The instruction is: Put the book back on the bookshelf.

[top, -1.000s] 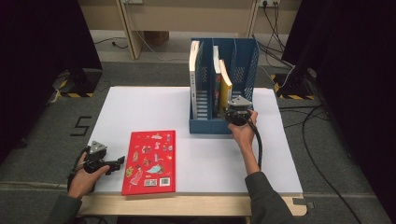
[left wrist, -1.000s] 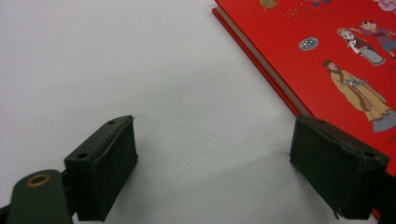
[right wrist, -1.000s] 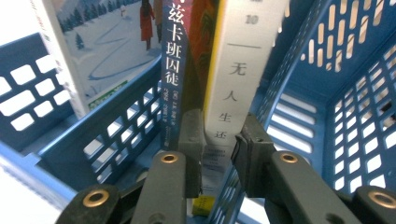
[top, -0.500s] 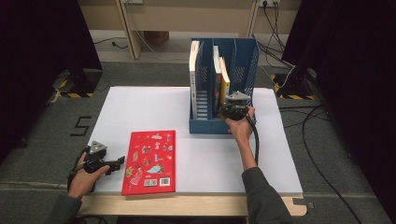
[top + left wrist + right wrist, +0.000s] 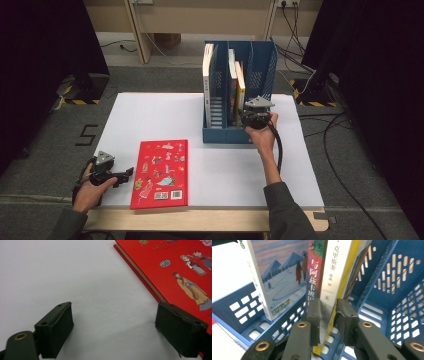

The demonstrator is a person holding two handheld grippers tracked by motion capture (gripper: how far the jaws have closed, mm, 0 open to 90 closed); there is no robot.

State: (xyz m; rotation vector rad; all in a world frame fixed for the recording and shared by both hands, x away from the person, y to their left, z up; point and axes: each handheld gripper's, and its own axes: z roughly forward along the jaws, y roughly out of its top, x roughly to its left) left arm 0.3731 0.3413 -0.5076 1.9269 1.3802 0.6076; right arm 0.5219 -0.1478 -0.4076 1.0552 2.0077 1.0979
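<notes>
While clamped upright, slim yellow-edged white book (image 5: 331,287).

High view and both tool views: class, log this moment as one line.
right tool: shut on yellow book in blue rack | left tool: open beside red book

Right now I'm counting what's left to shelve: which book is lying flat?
The red book, flat on the table beside the left claw. The others stand upright in the blue rack.

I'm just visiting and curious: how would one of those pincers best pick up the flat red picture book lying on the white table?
Judging by its pose, grip the red picture book at its left edge, coming in low from the left gripper side: it lies flat, so only its thin edges offer a bite.
</notes>
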